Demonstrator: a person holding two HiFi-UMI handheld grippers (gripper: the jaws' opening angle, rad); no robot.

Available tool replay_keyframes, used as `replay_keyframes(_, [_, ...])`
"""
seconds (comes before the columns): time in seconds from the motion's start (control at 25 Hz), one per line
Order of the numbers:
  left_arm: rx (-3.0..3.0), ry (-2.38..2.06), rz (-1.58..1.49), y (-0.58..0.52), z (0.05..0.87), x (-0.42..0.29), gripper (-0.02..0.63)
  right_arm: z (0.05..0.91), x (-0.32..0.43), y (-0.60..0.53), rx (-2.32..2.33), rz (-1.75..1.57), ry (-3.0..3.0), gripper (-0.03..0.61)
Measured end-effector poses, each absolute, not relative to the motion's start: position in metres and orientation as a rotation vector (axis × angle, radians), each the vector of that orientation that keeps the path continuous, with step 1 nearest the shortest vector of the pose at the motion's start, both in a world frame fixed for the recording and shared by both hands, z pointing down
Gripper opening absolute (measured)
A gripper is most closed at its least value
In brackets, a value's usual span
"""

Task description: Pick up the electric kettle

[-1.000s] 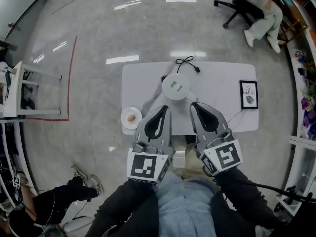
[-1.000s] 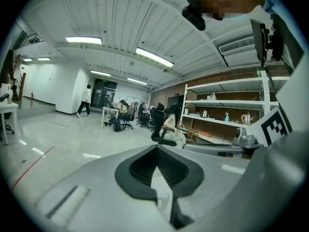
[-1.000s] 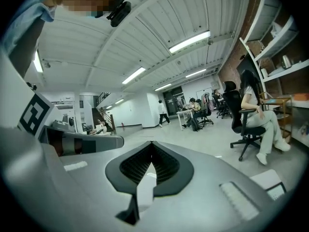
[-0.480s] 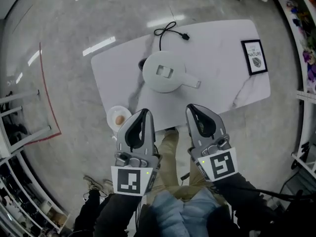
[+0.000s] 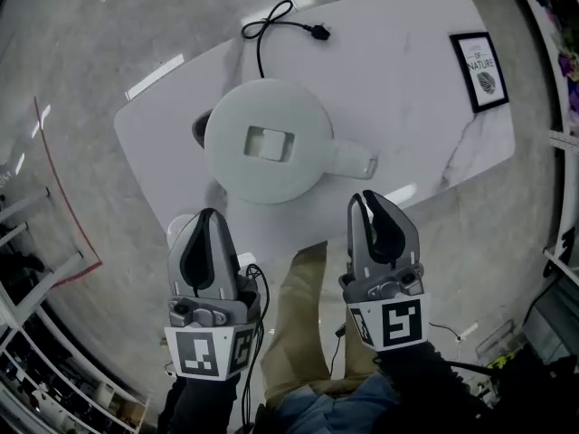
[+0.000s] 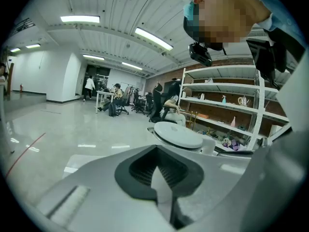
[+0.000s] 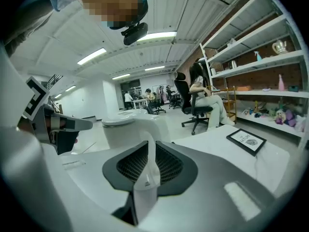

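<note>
on the white table (image 5: 407, 107) ahead of both grippers, the electric kettle (image 5: 267, 143) is standing upright, apart from either one. its spout-to-handle line is running crosswise, with the handle (image 5: 357, 161) pointing toward the right gripper (image 5: 368, 197), which is sitting nearer. that gripper's jaws have just been opening a crack, with nothing between them. the left gripper (image 5: 207, 213) is hovering clenched and empty. the head view is showing the handle and power cord (image 5: 280, 21), while the left gripper view is catching only the lid (image 6: 176, 134).
</note>
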State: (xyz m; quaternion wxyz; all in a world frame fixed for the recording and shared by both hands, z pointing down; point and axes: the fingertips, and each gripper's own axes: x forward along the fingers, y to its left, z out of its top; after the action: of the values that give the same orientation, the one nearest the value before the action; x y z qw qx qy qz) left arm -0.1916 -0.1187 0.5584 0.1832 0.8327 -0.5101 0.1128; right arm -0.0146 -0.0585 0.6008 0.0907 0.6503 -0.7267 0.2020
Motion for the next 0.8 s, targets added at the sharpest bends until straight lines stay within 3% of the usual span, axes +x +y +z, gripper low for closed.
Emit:
replay_keyframes(0.12, [2.356, -1.460, 0.318, -0.126, 0.568, -0.194, 0.017, 0.613, -0.009, -0.057, 1.978, 0.616, -2.121, 0.176])
replay_keyframes(0.16, [2.358, -1.466, 0.322, -0.128, 0.571, -0.194, 0.066, 0.617, -0.008, -0.058, 1.988, 0.609, -2.109, 0.245])
replay_keyframes(0.24, [2.353, -1.474, 0.327, -0.129, 0.576, -0.195, 0.071, 0.620, -0.006, -0.060, 2.003, 0.586, -2.086, 0.306])
replay_keyframes(0.8, [2.302, -1.535, 0.367, -0.145, 0.596, -0.209, 0.062, 0.632, 0.004, -0.077, 2.047, 0.550, -2.039, 0.310])
